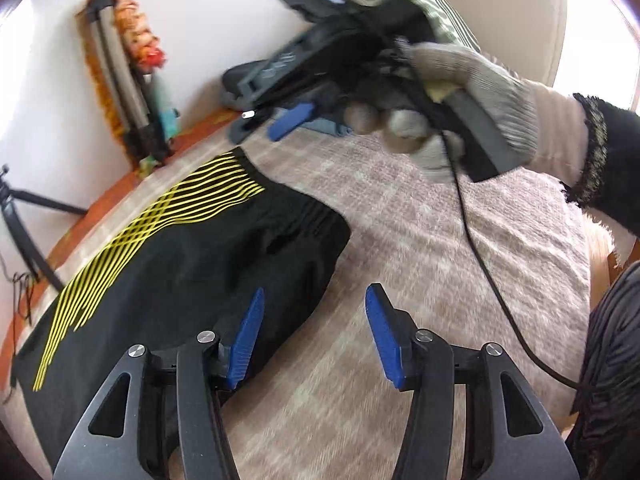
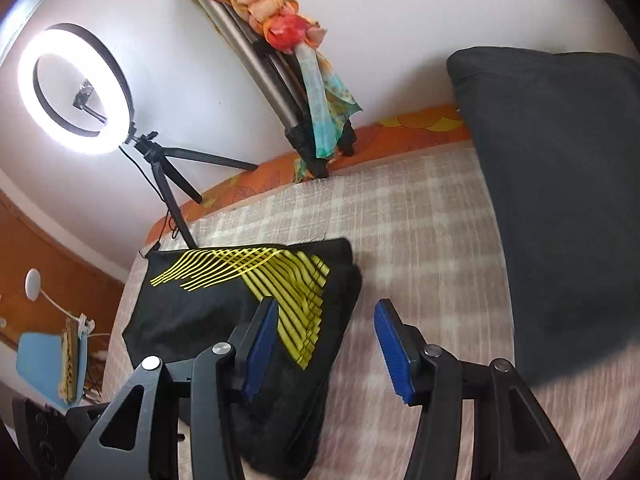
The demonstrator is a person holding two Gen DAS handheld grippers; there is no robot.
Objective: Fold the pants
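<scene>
The pale checked woven bedcover (image 2: 420, 216) is carrying the black pants with yellow wavy stripes (image 2: 240, 320), which are lying in a compact, layered rectangle near its edge, so the folding is looking finished or nearly so, with at most some tidying left. The left gripper with blue pads (image 1: 314, 332) is hanging released above the bundle's edge, nothing between its jaws, and the right gripper (image 2: 326, 348), carried by a grey-gloved hand (image 1: 460, 92), is likewise standing apart and empty.

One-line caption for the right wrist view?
Open right gripper above folded black pants with yellow stripes on a checked blanket.
</scene>
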